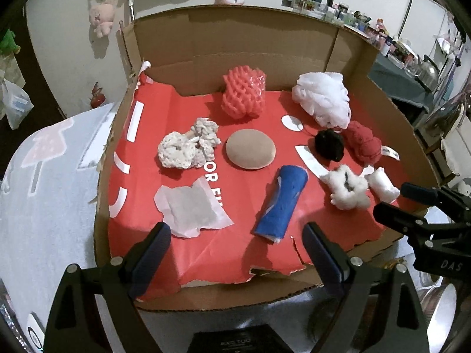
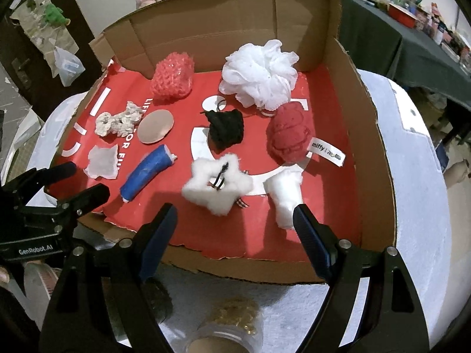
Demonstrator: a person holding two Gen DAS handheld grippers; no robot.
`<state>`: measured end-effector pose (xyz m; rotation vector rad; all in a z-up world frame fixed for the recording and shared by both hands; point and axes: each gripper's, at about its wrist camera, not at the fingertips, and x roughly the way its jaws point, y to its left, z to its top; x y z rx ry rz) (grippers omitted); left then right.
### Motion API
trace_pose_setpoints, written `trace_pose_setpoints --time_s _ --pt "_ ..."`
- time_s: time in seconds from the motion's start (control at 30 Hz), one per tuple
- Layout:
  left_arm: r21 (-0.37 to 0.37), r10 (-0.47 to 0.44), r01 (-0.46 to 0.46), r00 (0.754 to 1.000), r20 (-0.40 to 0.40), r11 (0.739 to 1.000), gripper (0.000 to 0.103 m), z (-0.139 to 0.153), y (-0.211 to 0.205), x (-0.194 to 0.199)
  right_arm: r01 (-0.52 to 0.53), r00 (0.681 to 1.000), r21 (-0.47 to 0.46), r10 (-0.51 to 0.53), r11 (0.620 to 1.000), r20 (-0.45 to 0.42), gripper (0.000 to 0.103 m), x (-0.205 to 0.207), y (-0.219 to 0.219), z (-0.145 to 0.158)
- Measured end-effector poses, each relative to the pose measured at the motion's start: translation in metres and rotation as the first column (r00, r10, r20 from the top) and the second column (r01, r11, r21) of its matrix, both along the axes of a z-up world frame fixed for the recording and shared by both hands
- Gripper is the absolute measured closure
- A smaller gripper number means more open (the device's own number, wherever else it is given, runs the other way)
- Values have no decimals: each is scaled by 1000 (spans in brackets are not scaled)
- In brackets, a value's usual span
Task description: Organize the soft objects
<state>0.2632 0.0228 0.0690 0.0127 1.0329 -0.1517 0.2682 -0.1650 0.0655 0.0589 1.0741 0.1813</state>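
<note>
A: What sits in the shallow cardboard tray lined with red paper (image 1: 188, 44), left to right?

B: From the left wrist view: at nine o'clock a cream crocheted scrunchie (image 1: 188, 147), and toward seven a crumpled white tissue sheet (image 1: 191, 209). At the centre lies a round tan sponge pad (image 1: 250, 153), with a coral foam net sleeve (image 1: 243, 94) at twelve. A rolled blue cloth (image 1: 282, 203) lies at six.

A: And the right side?

B: A white mesh bath pouf (image 1: 323, 97) at two o'clock; below it a black knitted scrunchie (image 1: 329, 145) touching a red plush piece with a white label (image 1: 363, 144) at three. At four, a fluffy white star-shaped hair tie (image 1: 348, 188) just beside a white cotton wad (image 1: 382, 186).

A: The jaws?

B: The left gripper (image 1: 237, 245) hangs over the near edge, jaws spread with nothing between them. The right gripper (image 2: 235, 223) likewise stands wide and empty, near the star tie and the wad.
</note>
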Motion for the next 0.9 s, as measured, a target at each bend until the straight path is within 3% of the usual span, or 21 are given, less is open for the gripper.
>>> trace_pose_setpoints --time_s 0.9 --pt "-20 7 -7 1000 -18 1000 11 -7 3 -3 2 999 -16 -1 1000 33 22 -7 -1 -3"
